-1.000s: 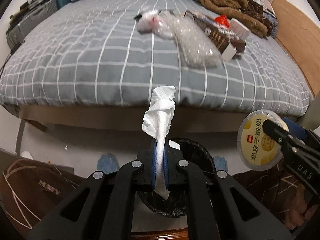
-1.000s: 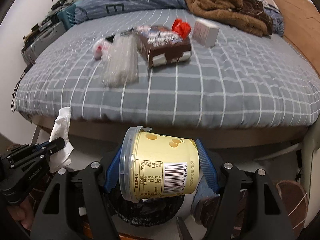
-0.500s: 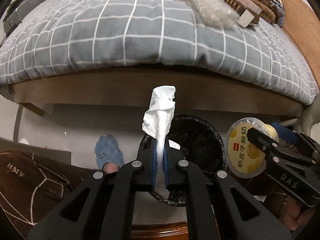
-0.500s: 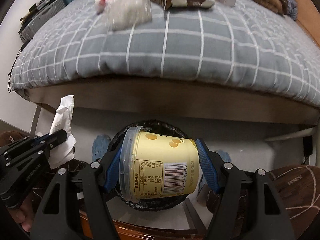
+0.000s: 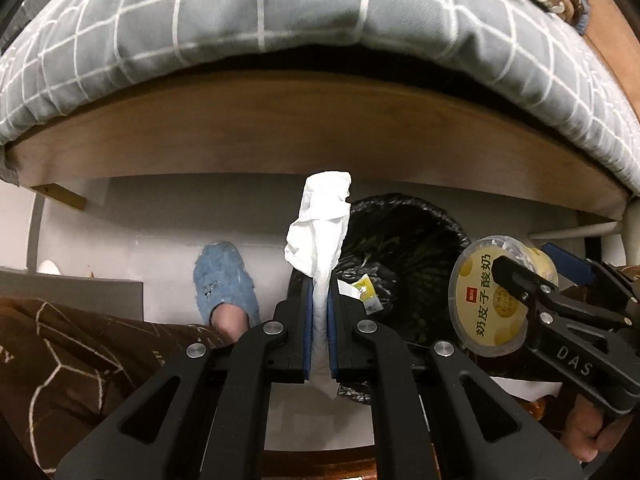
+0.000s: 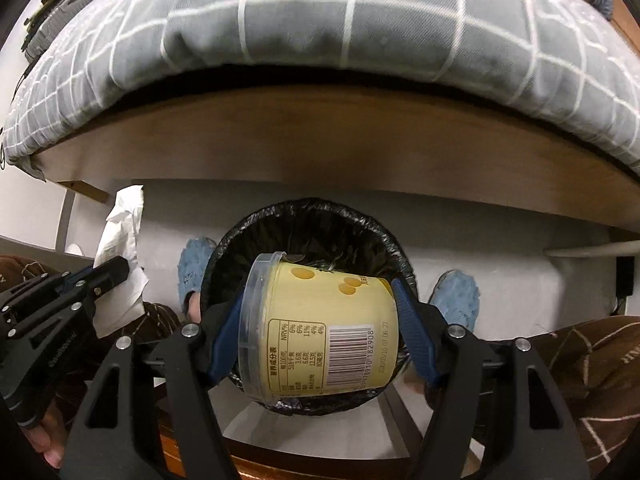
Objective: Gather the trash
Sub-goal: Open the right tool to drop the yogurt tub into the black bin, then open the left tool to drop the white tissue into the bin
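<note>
Right wrist view: the right gripper [image 6: 320, 330] clamps a yellow yogurt cup [image 6: 320, 330] sideways directly over the black-lined bin [image 6: 308, 216]. Left of it, the left gripper [image 5: 320, 332] pinches a tissue [image 5: 320, 224] over the bin's near-left rim, so the cup looks better centred to drop.

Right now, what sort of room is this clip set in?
Most likely a bedroom: a bed with a grey checked cover on a wooden frame, and a black-lined trash bin on the floor beside it.

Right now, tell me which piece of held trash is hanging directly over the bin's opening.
The yellow yogurt cup, clamped sideways in the right gripper, sits over the black-lined bin. The white tissue in the left gripper hangs off to the bin's side.
</note>
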Demonstrator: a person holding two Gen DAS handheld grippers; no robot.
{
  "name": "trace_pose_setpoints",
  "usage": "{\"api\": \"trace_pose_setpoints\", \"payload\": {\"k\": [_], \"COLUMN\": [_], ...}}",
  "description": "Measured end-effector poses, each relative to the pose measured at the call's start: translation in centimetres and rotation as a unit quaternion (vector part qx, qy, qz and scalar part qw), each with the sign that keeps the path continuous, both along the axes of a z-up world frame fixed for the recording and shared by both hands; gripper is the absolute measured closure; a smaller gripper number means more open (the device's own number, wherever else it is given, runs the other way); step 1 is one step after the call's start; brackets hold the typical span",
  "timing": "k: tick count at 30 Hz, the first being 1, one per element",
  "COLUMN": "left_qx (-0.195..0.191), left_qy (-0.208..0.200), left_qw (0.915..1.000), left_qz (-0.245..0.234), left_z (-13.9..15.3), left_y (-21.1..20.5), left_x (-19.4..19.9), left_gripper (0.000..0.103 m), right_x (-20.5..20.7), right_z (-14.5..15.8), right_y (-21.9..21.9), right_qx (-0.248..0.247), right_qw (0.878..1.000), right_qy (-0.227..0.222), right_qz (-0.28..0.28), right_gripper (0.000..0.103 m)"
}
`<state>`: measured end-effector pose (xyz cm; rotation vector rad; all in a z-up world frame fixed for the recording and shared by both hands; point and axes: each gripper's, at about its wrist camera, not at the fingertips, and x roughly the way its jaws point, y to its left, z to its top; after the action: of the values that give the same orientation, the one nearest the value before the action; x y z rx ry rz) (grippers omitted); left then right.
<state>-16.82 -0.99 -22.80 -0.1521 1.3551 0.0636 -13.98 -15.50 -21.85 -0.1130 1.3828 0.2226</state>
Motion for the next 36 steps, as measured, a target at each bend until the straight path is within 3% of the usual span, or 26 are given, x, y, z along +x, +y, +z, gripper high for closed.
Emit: {"api": "trace_pose_setpoints", "payload": {"k": [14, 16, 17, 21, 31, 36], "left_qx": [0.008, 0.007, 0.008, 0.008, -0.008, -0.007], "left_qy": [0.031, 0.035, 0.035, 0.034, 0.021, 0.005], "left_qw": [0.9995, 0.9993, 0.9992, 0.9992, 0.9998, 0.9995], "left_qz": [0.007, 0.015, 0.017, 0.019, -0.003, -0.030], "left_z": [-2.8, -3.0, -3.0, -2.7, -1.9, -1.1], "left_y": [1.1, 1.6, 1.7, 1.3, -0.7, -3.9], "left_x": [0.3, 0.2, 0.1, 0.4, 0.8, 1.4], "left_gripper": [0.098, 0.098, 0.098, 0.098, 0.098, 0.098], "right_x": [-0.3, -0.4, -0.3, 0.0, 0.7, 1.1], "right_z": [-4.6, -4.7, -4.7, -4.6, -1.8, -0.4], "right_y": [2.1, 2.2, 2.2, 1.5, -2.1, -5.3], "right_qx": [-0.004, -0.004, -0.005, -0.008, -0.041, -0.027], "right_qw": [0.999, 0.998, 0.998, 0.999, 0.999, 0.999], "right_qy": [0.051, 0.055, 0.053, 0.047, -0.005, -0.022], "right_qz": [0.017, 0.018, 0.015, 0.004, -0.019, -0.034], "right_gripper": [0.036, 0.021, 0.018, 0.008, 0.008, 0.008]}}
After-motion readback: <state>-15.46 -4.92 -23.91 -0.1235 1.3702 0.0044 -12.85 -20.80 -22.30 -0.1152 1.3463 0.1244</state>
